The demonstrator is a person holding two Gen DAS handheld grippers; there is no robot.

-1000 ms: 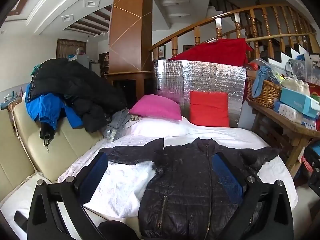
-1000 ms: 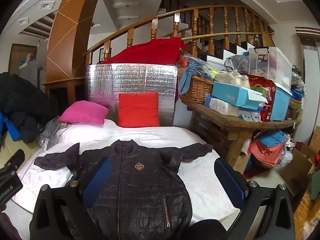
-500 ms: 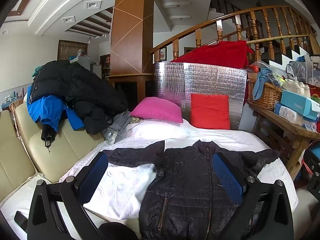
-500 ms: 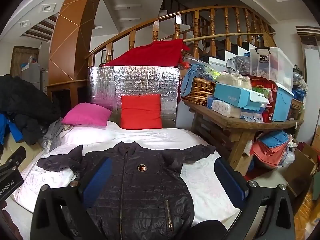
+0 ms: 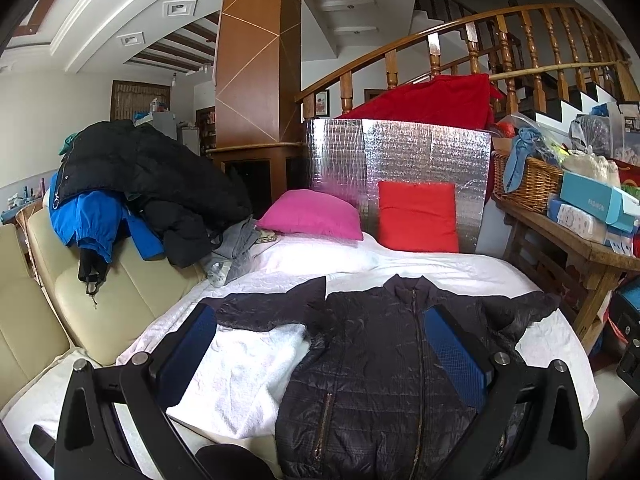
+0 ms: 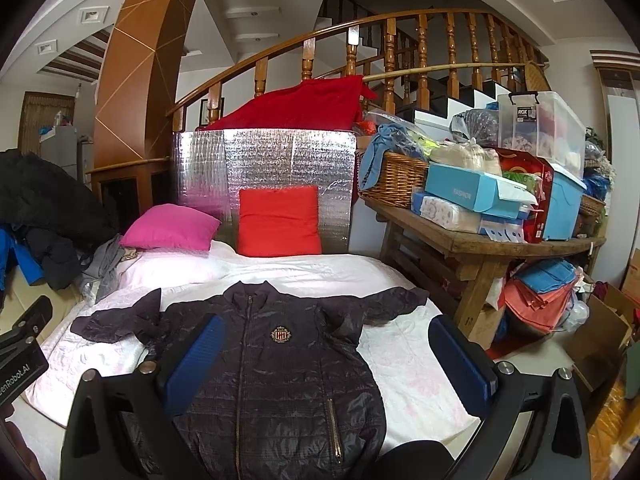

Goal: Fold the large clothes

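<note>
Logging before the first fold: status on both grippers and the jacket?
Left gripper and right gripper open, holding nothing. Dark quilted zip-up jacket flat on white bed cover, sleeves spread, unfolded. Nothing on the jacket.

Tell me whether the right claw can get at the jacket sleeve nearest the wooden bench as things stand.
Probably yes. The right claw is open and hovers over the dark jacket, whose sleeve lies flat and uncovered on the white bedcover. Nothing lies between them; the wooden bench stands clear of it.

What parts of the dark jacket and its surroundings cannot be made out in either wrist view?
- Dark jacket hem: cut off by the bottom edge and the right gripper, right wrist view.
- Jacket's chest badge: design too small.
- Wicker basket contents: hidden behind its wall, left wrist view.
</note>
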